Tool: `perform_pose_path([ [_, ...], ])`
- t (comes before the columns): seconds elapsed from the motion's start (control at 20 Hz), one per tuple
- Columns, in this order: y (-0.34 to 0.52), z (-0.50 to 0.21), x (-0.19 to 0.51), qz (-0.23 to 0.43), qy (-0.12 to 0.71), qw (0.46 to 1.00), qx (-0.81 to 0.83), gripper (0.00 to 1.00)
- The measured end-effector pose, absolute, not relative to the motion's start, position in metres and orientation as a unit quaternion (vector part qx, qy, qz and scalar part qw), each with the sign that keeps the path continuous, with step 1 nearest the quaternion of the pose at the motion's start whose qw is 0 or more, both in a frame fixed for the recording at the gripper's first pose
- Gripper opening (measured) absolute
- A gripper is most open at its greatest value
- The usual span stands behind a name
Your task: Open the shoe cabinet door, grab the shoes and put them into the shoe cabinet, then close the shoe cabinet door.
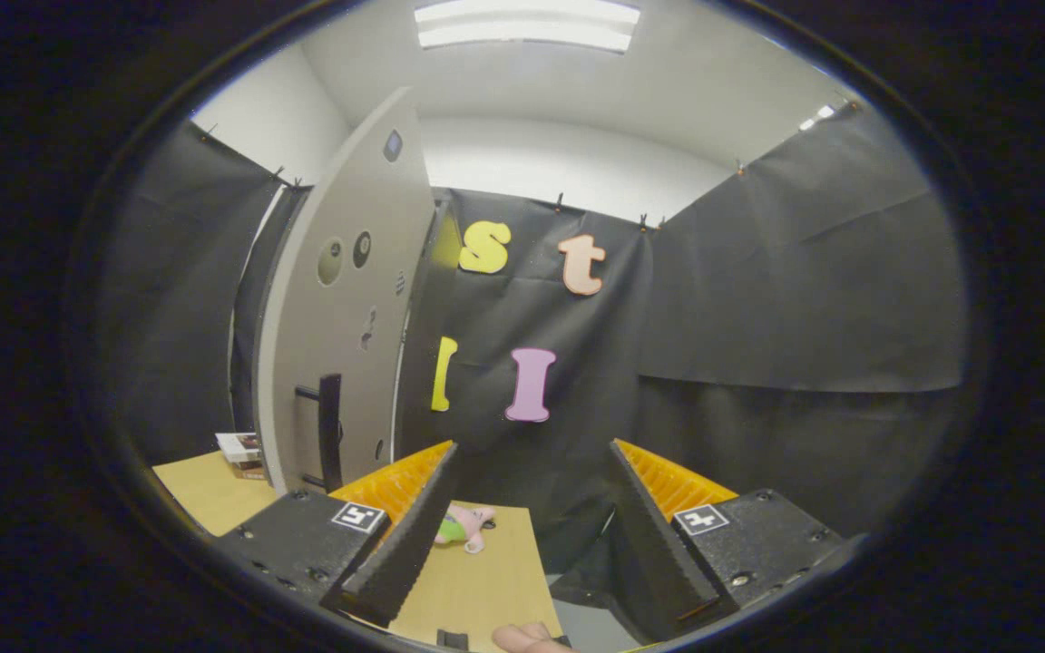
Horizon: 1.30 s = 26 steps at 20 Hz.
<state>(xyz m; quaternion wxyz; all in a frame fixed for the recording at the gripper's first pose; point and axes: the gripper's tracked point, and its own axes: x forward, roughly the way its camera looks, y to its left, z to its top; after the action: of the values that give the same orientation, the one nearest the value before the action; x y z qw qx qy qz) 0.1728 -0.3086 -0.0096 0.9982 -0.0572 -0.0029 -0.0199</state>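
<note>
The fingers stand wide apart and hold nothing, the gripper (532, 535) pointing out over the wooden tabletop (477, 580) toward the booth wall. The shoe cabinet door (346, 308) is swung open and rises ahead and to the left of the left finger, its dark upright handle (329, 431) just beyond that finger. The small pink and green shoes (463, 528) lie on the tabletop just ahead, tight against the left finger's inner side, so taking them looks to call for a short shift left and down.
</note>
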Motion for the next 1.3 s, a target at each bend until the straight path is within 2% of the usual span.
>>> perform_pose_path([
  [0.25,-0.303,-0.034,0.219,0.003,0.028,0.999,-0.040,1.00],
  [0.55,-0.248,-0.047,0.242,0.052,0.048,0.997,-0.027,1.00],
  [0.7,-0.190,-0.062,0.242,0.122,0.068,0.990,-0.026,1.00],
  [0.75,-0.188,-0.059,0.238,0.119,0.057,0.991,-0.016,1.00],
  [0.8,-0.180,-0.062,0.232,0.123,0.066,0.990,-0.015,0.91],
  [0.85,-0.168,-0.062,0.229,0.132,0.067,0.989,-0.005,0.90],
  [1.05,-0.124,-0.064,0.226,0.154,0.077,0.985,-0.009,0.90],
  [1.3,-0.073,-0.064,0.227,0.149,0.075,0.986,-0.014,0.90],
])
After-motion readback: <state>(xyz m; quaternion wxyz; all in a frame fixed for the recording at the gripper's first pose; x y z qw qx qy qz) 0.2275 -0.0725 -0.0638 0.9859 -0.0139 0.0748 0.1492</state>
